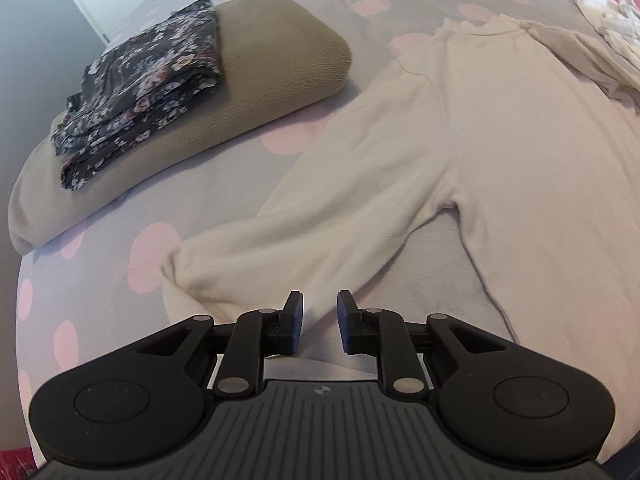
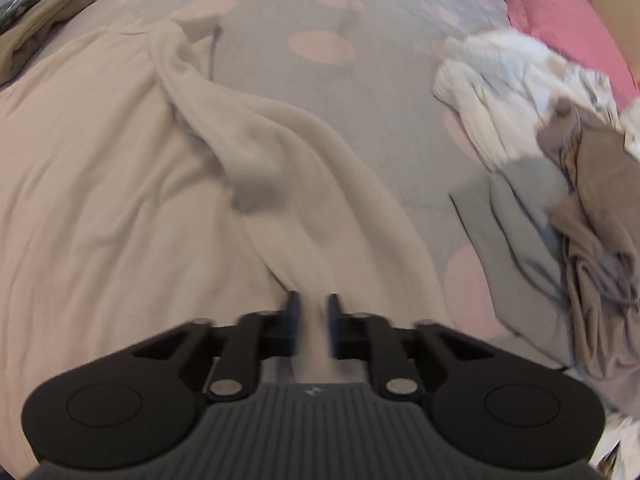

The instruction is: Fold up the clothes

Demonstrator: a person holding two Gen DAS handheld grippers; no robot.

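Two grippers over a cream sweater (image 1: 500,140) spread flat on the dotted bedspread (image 1: 224,184). Left gripper (image 1: 320,322): jaws slightly apart, nothing pinched, above the sleeve cuff. Right gripper (image 2: 312,324): clamped on the other sleeve's fabric. Folded stack (image 1: 168,92) left of the sweater; loose laundry pile (image 2: 560,184) to its right.

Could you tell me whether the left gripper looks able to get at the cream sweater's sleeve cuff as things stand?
Probably yes. The left gripper hangs just over the sleeve of the cream sweater, which lies flat on the bed. Nothing covers the cuff; the folded pile sits well off to the side.
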